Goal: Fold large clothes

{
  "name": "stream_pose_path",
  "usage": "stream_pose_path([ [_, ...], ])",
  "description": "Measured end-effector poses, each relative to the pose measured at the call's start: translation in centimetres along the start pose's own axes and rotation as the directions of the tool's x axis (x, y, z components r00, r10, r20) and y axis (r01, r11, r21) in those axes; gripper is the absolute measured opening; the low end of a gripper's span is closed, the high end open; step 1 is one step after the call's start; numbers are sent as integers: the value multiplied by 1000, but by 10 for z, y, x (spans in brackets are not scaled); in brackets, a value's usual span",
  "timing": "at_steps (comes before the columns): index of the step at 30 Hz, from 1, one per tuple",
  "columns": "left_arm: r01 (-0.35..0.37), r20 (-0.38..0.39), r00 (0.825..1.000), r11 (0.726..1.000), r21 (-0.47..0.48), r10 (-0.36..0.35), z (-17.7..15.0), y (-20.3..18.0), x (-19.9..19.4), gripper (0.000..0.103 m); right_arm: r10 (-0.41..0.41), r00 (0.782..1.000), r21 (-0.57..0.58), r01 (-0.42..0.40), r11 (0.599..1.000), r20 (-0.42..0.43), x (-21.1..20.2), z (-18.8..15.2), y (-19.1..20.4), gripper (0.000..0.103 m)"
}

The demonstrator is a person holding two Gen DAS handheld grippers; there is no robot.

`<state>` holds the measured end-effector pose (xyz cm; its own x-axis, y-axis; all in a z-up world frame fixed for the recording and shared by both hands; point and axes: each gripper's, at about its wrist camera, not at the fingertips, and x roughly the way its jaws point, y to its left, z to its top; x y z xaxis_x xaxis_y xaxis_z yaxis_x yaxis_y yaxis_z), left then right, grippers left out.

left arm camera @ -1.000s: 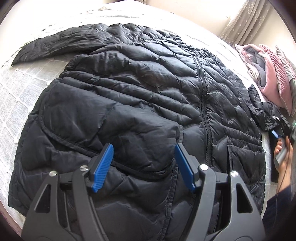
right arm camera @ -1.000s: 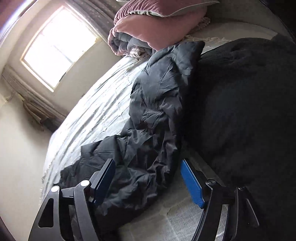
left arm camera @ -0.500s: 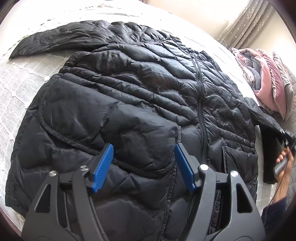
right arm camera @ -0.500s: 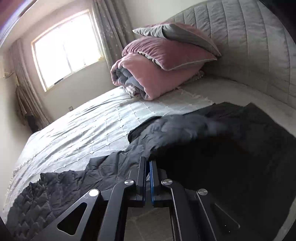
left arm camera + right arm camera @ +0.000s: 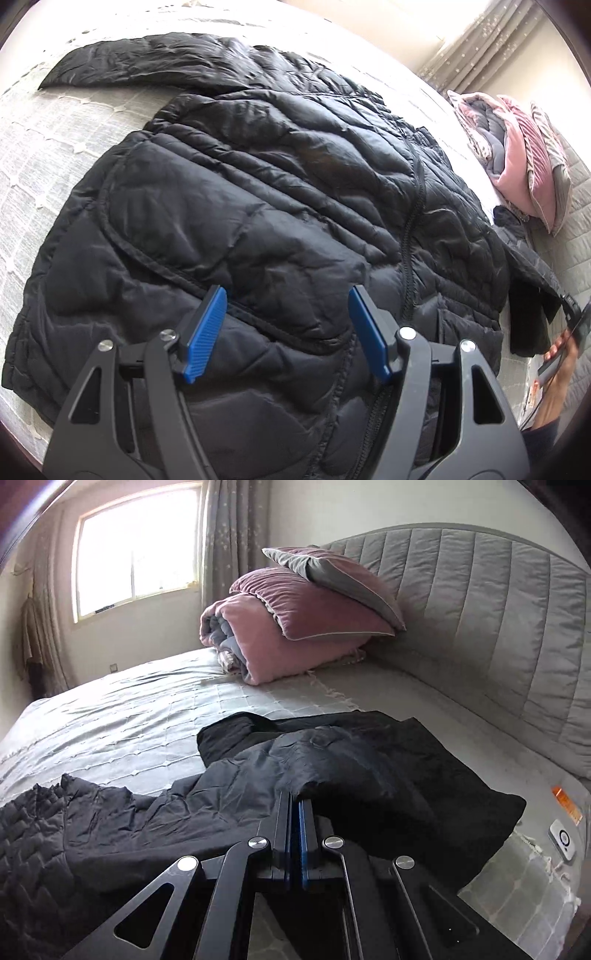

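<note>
Black puffer jacket (image 5: 280, 192) on bed (image 5: 122, 716), no legible writing, orange label (image 5: 567, 805) unreadable

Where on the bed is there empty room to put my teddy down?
Bare bedspread lies between the black jacket and the window wall, left of the pink folded quilt. Another bare strip runs along the grey headboard. The near half is crowded: the jacket covers it, with its sleeve pinched in the right gripper.
</note>
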<state>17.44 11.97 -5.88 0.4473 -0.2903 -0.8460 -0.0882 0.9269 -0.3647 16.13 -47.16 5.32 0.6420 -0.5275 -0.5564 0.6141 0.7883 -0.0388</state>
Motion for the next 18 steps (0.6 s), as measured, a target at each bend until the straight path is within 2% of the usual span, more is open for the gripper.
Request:
stream_pose_path([
  [3, -6, -45, 999, 999, 35, 8, -6, -4, 6, 69, -8, 1000, 22, 8, 1000, 5, 4, 9, -8, 2],
  [5, -2, -32, 999, 999, 38, 3, -6, -2, 0, 69, 8, 1000, 33, -9, 999, 20, -1, 17, -4, 2],
  [8, -14, 49, 999, 1000, 23, 12, 1, 6, -16, 69, 52, 994, -45, -48, 998, 98, -25, 30, 32, 3],
  [11, -40, 58, 997, 999, -10, 41, 9, 15, -15, 69, 149, 970, -151, -121, 981, 190, -61, 37, 85, 3],
  [13, -11, 22, 1000, 999, -51, 12, 9, 23, -10, 69, 220, 947, -240, -164, 957, 232, -85, 34, 128, 3],
  [15, 18, 5, 1000, 995, -95, -17, 10, 31, -8, 69, 294, 927, -342, -205, 917, 232, -101, 25, 172, 4],
  [18, 24, 27, 999, 993, -112, -21, 11, 34, -12, 69, 330, 921, -553, -167, 816, 208, -111, -12, 249, 4],
])
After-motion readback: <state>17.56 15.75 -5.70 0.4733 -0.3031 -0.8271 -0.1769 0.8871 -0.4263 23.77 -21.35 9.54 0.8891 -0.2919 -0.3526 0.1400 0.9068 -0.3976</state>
